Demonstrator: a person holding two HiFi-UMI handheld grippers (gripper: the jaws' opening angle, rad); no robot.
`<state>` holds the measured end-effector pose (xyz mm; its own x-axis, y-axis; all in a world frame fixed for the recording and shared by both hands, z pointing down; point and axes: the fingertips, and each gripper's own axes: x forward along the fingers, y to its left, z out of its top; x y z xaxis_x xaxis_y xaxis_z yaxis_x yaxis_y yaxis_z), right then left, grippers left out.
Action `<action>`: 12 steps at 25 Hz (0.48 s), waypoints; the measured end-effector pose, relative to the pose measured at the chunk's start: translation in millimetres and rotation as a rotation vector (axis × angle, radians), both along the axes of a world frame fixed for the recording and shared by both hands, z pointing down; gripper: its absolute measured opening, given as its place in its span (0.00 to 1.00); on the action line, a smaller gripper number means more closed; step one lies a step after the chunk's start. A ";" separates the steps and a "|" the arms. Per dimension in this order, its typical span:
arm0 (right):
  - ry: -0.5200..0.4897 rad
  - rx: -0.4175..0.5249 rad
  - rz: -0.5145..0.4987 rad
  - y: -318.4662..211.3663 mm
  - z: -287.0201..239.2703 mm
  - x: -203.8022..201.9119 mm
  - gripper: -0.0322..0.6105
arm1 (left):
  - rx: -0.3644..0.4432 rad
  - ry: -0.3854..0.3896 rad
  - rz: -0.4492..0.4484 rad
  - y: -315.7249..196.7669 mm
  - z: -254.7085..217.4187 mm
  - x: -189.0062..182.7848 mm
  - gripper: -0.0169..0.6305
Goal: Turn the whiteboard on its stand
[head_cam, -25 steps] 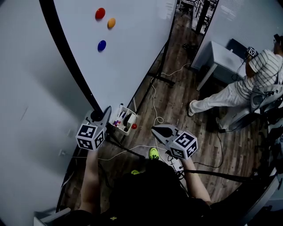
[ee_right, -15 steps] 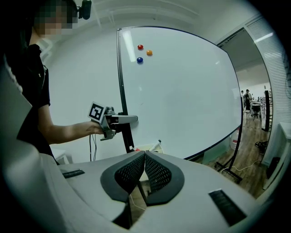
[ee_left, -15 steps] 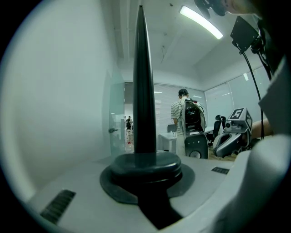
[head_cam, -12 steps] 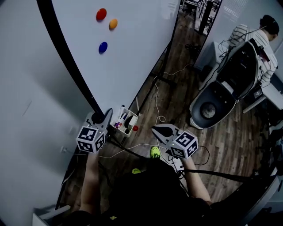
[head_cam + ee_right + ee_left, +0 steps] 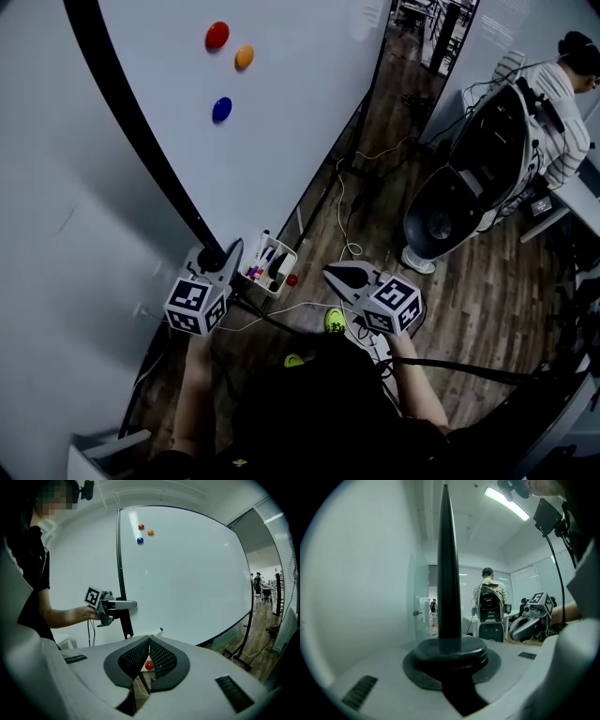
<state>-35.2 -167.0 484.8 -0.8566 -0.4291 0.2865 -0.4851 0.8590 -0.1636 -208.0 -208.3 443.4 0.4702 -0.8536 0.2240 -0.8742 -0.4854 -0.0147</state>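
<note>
Since the left gripper [image 5: 225,255] is clamped on the near black edge bar [image 5: 141,131] of the large white whiteboard [image 5: 291,141], the swing should be driven level and slow, with no twist put on the bar. The right gripper [image 5: 339,275] is shut on nothing and best held clear. The board is stood upright by the wooden floor's [image 5: 469,309] left edge, long axis running away from the person, face toward the right gripper.

Tray [image 5: 269,265] and floor cables [image 5: 343,202] crowd whiteboard [image 5: 300,94] base.

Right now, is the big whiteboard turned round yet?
Done: the left gripper has its fingers clamped on the black frame edge of the large white whiteboard. In hand: that grip; the right gripper hangs shut and empty. Left: probably most of the swing on its stand, then letting go.
</note>
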 end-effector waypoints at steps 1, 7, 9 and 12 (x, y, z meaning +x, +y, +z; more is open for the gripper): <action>0.000 0.000 -0.002 1.6 -0.2 -1.4 0.05 | 0.001 0.000 -0.001 2.9 -0.9 -0.8 0.20; -0.004 -0.006 -0.012 3.8 -1.0 -5.8 0.05 | 0.002 -0.001 -0.002 9.4 -4.1 -1.3 0.20; -0.006 -0.004 -0.009 3.8 -1.7 -6.8 0.05 | 0.005 -0.001 0.002 8.2 -5.3 -0.3 0.20; -0.012 0.002 -0.002 4.7 -1.8 -9.8 0.05 | 0.009 -0.001 0.003 7.5 -5.8 0.3 0.20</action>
<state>-45.0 -162.3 483.1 -0.8606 -0.4284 0.2755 -0.4817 0.8602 -0.1674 -207.7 -200.8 437.6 0.4723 -0.8544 0.2165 -0.8728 -0.4876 -0.0204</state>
